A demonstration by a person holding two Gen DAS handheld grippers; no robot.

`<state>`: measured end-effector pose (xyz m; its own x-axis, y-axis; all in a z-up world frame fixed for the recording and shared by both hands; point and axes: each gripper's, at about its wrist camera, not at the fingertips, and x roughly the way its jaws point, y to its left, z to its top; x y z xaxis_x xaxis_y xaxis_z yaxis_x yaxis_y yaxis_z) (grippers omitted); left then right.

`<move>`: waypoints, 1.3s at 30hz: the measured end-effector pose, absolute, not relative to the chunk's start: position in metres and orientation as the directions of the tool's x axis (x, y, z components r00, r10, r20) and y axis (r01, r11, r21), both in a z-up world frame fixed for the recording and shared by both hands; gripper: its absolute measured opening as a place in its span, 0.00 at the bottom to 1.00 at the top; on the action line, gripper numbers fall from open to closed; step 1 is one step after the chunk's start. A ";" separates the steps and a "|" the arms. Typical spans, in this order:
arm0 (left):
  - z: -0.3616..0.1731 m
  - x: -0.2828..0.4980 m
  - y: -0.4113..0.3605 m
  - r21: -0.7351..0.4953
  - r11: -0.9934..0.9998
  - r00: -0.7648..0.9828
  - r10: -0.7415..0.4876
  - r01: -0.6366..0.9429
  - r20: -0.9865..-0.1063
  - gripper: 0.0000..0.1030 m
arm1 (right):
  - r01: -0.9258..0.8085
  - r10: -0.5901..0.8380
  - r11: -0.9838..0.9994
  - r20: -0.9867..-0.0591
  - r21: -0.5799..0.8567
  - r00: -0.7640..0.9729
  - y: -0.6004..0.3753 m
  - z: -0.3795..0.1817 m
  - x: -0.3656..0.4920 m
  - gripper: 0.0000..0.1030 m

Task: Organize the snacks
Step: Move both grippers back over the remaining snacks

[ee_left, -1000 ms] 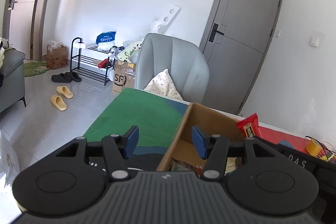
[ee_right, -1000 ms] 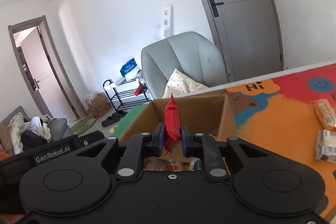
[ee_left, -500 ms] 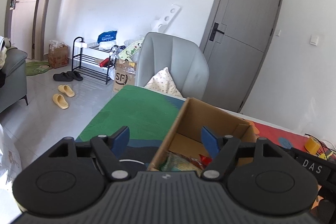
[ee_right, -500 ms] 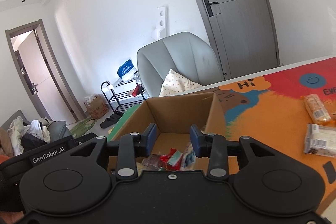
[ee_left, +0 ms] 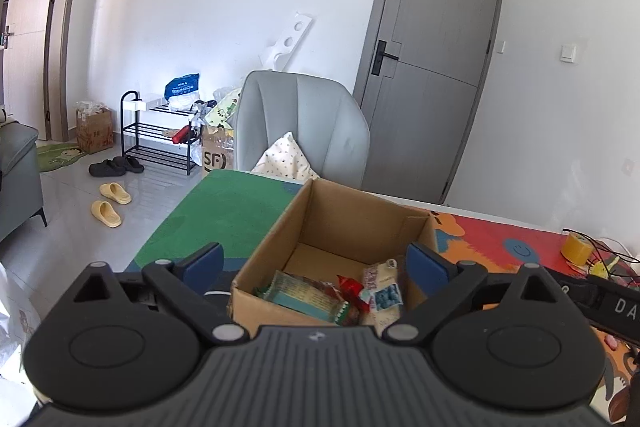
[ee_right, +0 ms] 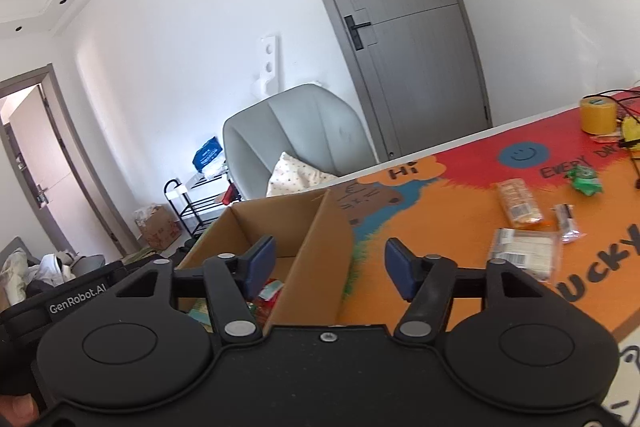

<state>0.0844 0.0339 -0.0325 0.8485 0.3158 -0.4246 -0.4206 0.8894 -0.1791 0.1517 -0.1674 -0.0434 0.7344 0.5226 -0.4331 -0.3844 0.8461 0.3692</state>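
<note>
An open cardboard box (ee_left: pixel 352 215) stands on the colourful table mat; inside lie a green-striped packet (ee_left: pixel 308 297), a red wrapper (ee_left: pixel 350 285) and a white packet (ee_left: pixel 382 287). My left gripper (ee_left: pixel 318 267) hovers over the box's near edge, jaws opening wide, nothing between them. My right gripper (ee_right: pixel 328 269) straddles the right wall of the box (ee_right: pixel 280 227), jaws opening, nothing held. Loose snacks lie on the mat to the right: an orange cracker pack (ee_right: pixel 518 203), a clear wrapped pack (ee_right: pixel 526 253), a small dark bar (ee_right: pixel 566 223) and a green packet (ee_right: pixel 584 179).
A yellow tape roll (ee_right: pixel 598 115) and cables sit at the table's far right. A grey chair (ee_left: pixel 300 131) with a cushion stands behind the table, before a grey door (ee_left: pixel 432 75). A shoe rack (ee_left: pixel 160 131), slippers and bags are on the floor at left.
The right gripper let go of the red snack, which now lies in the box, and swung right. Both grippers' jaws widened and both pulled back from the box.
</note>
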 end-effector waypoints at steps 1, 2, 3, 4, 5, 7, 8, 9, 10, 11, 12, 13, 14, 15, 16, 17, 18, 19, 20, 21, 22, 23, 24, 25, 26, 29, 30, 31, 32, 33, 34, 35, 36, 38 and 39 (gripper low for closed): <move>-0.032 0.085 0.032 -0.179 0.892 0.850 0.312 -0.416 -0.425 0.95 | -0.376 0.515 0.850 -0.434 0.368 0.740 -0.172 -0.043 0.151 0.66; -0.031 0.084 0.029 -0.177 0.894 0.852 0.308 -0.412 -0.424 0.95 | -0.367 0.506 0.855 -0.433 0.367 0.746 -0.177 -0.042 0.149 0.71; -0.031 0.084 0.027 -0.175 0.896 0.853 0.306 -0.408 -0.423 0.95 | -0.357 0.496 0.860 -0.433 0.366 0.752 -0.182 -0.042 0.148 0.75; -0.030 0.084 0.024 -0.170 0.900 0.855 0.303 -0.402 -0.421 0.95 | -0.347 0.488 0.864 -0.433 0.365 0.758 -0.187 -0.041 0.147 0.77; -0.030 0.084 0.021 -0.165 0.904 0.858 0.298 -0.395 -0.419 0.95 | -0.339 0.481 0.867 -0.434 0.365 0.762 -0.192 -0.041 0.147 0.82; -0.029 0.084 0.015 -0.159 0.912 0.862 0.285 -0.378 -0.418 0.95 | -0.319 0.471 0.870 -0.437 0.377 0.766 -0.202 -0.041 0.147 0.89; -0.029 0.085 0.012 -0.159 0.916 0.865 0.276 -0.369 -0.419 0.96 | -0.310 0.464 0.872 -0.437 0.379 0.770 -0.206 -0.041 0.145 0.91; -0.029 0.085 0.010 -0.159 0.919 0.868 0.269 -0.361 -0.418 0.96 | -0.304 0.456 0.876 -0.438 0.374 0.774 -0.210 -0.041 0.144 0.93; -0.029 0.086 0.008 -0.157 0.921 0.869 0.264 -0.355 -0.419 0.97 | -0.300 0.449 0.880 -0.439 0.368 0.778 -0.213 -0.040 0.143 0.94; -0.030 0.087 0.005 -0.156 0.923 0.870 0.260 -0.351 -0.419 0.97 | -0.296 0.443 0.883 -0.438 0.364 0.782 -0.215 -0.039 0.142 0.97; -0.030 0.087 0.003 -0.157 0.925 0.871 0.254 -0.346 -0.420 0.97 | -0.291 0.437 0.886 -0.438 0.362 0.785 -0.218 -0.039 0.140 1.00; -0.031 0.087 0.001 -0.158 0.927 0.873 0.248 -0.340 -0.420 0.98 | -0.286 0.432 0.888 -0.437 0.361 0.789 -0.221 -0.039 0.139 1.00; -0.032 0.087 -0.001 -0.158 0.929 0.874 0.242 -0.334 -0.422 0.98 | -0.282 0.426 0.890 -0.435 0.359 0.793 -0.224 -0.038 0.138 1.00; -0.032 0.088 -0.003 -0.157 0.931 0.874 0.237 -0.329 -0.423 0.98 | -0.274 0.418 0.894 -0.436 0.355 0.797 -0.227 -0.038 0.138 1.00; -0.033 0.088 -0.005 -0.157 0.933 0.875 0.232 -0.324 -0.424 0.98 | -0.263 0.408 0.898 -0.439 0.354 0.801 -0.230 -0.039 0.138 1.00; -0.032 0.089 -0.008 -0.157 0.935 0.877 0.227 -0.318 -0.425 0.98 | -0.252 0.398 0.901 -0.441 0.354 0.804 -0.233 -0.039 0.139 1.00; -0.032 0.089 -0.011 -0.157 0.937 0.878 0.222 -0.313 -0.425 0.98 | -0.240 0.389 0.903 -0.441 0.356 0.809 -0.237 -0.040 0.140 1.00; -0.032 0.090 -0.013 -0.157 0.939 0.879 0.217 -0.307 -0.425 0.98 | -0.229 0.380 0.905 -0.440 0.359 0.814 -0.242 -0.040 0.138 1.00; -0.032 0.091 -0.016 -0.157 0.940 0.881 0.212 -0.302 -0.424 0.98 | -0.217 0.371 0.907 -0.441 0.360 0.818 -0.247 -0.041 0.139 1.00; -0.032 0.092 -0.019 -0.157 0.942 0.883 0.206 -0.295 -0.422 0.98 | -0.207 0.362 0.910 -0.442 0.361 0.821 -0.251 -0.042 0.139 1.00; -0.033 0.094 -0.022 -0.156 0.945 0.885 0.199 -0.287 -0.420 0.98 | -0.198 0.354 0.912 -0.444 0.360 0.823 -0.255 -0.044 0.140 1.00; -0.033 0.096 -0.026 -0.152 0.949 0.887 0.192 -0.278 -0.419 0.98 | -0.188 0.345 0.914 -0.445 0.359 0.826 -0.258 -0.045 0.140 1.00; -0.033 0.098 -0.031 -0.147 0.952 0.889 0.185 -0.268 -0.419 0.98 | -0.179 0.336 0.917 -0.446 0.357 0.830 -0.262 -0.046 0.141 1.00; -0.034 0.100 -0.035 -0.143 0.955 0.891 0.179 -0.259 -0.417 0.98 | -0.173 0.330 0.918 -0.447 0.356 0.831 -0.266 -0.047 0.141 1.00; -0.034 0.102 -0.039 -0.141 0.957 0.892 0.174 -0.252 -0.416 0.98 | -0.166 0.325 0.919 -0.448 0.357 0.833 -0.270 -0.048 0.142 1.00; -0.037 0.111 -0.051 -0.134 0.964 0.893 0.153 -0.229 -0.422 0.98 | -0.138 0.306 0.921 -0.455 0.365 0.836 -0.282 -0.054 0.146 1.00; -0.039 0.115 -0.056 -0.131 0.967 0.893 0.145 -0.220 -0.425 0.98 | -0.129 0.300 0.921 -0.455 0.369 0.839 -0.287 -0.056 0.147 1.00; -0.041 0.119 -0.061 -0.128 0.969 0.892 0.138 -0.211 -0.430 0.98 | -0.120 0.293 0.921 -0.455 0.371 0.841 -0.291 -0.058 0.148 1.00; -0.042 0.124 -0.066 -0.126 0.972 0.892 0.127 -0.200 -0.434 0.98 | -0.111 0.287 0.921 -0.456 0.374 0.842 -0.295 -0.060 0.150 1.00; -0.044 0.128 -0.070 -0.126 0.974 0.892 0.115 -0.187 -0.436 0.98 | -0.102 0.281 0.920 -0.458 0.377 0.843 -0.300 -0.062 0.151 0.99; -0.045 0.133 -0.074 -0.129 0.976 0.893 0.104 -0.177 -0.437 0.98 | -0.095 0.277 0.921 -0.460 0.379 0.844 -0.303 -0.064 0.153 0.98; -0.046 0.137 -0.078 -0.132 0.977 0.893 0.095 -0.169 -0.439 0.98 | -0.089 0.272 0.921 -0.463 0.379 0.844 -0.307 -0.065 0.156 0.98; -0.048 0.141 -0.082 -0.133 0.978 0.893 0.085 -0.159 -0.441 0.98 | -0.081 0.265 0.922 -0.465 0.379 0.845 -0.310 -0.067 0.158 0.95; -0.051 0.149 -0.088 -0.138 0.980 0.892 0.069 -0.145 -0.446 0.98 | -0.067 0.256 0.922 -0.470 0.381 0.845 -0.315 -0.070 0.162 0.89; -0.052 0.153 -0.091 -0.138 0.981 0.890 0.062 -0.138 -0.452 0.98 | -0.065 0.256 0.922 -0.474 0.382 0.842 -0.318 -0.071 0.164 0.86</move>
<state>0.1527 -0.0912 -0.0524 0.8898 0.0617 -0.4521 -0.1379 0.9808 -0.1377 0.1643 -0.3178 -0.0711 0.8425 0.2561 -0.4740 -0.0651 0.9217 0.3824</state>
